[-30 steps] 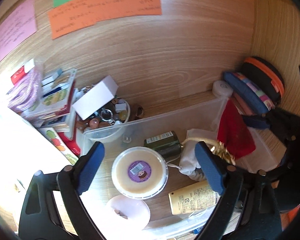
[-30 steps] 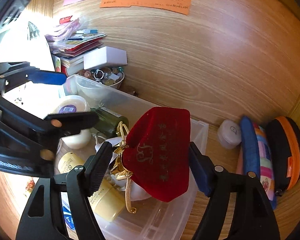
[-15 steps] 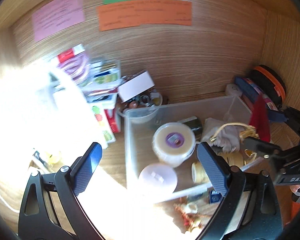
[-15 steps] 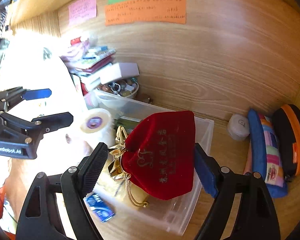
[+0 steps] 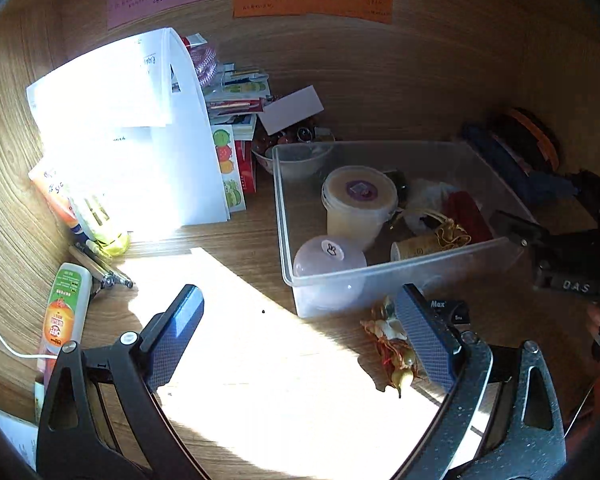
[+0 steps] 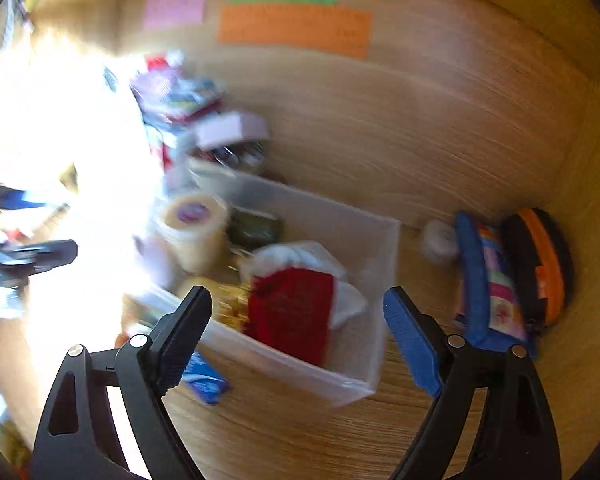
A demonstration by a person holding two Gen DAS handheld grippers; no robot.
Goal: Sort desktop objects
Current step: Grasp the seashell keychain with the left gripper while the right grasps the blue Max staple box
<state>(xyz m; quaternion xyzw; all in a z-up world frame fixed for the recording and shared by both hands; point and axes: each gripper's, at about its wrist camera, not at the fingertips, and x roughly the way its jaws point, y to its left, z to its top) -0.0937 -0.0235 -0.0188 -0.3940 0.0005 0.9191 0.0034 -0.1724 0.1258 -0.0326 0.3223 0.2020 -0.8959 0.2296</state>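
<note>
Both claws are spread wide and hold nothing; the left claw (image 5: 300,332) hangs over the sunlit wooden surface (image 5: 240,360), the right claw (image 6: 298,320) over the near edge of the clear plastic bin (image 6: 284,364). The red pouch (image 6: 292,312) lies inside that bin, beside the round tub (image 5: 358,200) and the pink ball (image 5: 328,268). I judge the risk is a bad next pick: the right view is blurred, so aiming from it could knock the bin's thin wall; the strong glare hides things at the left. Only the left view shows the dried-looking trinket (image 5: 392,352) and the orange-labelled bottle (image 5: 62,308) outside the bin; only the right view shows the striped pencil case (image 6: 492,280) clearly.
</note>
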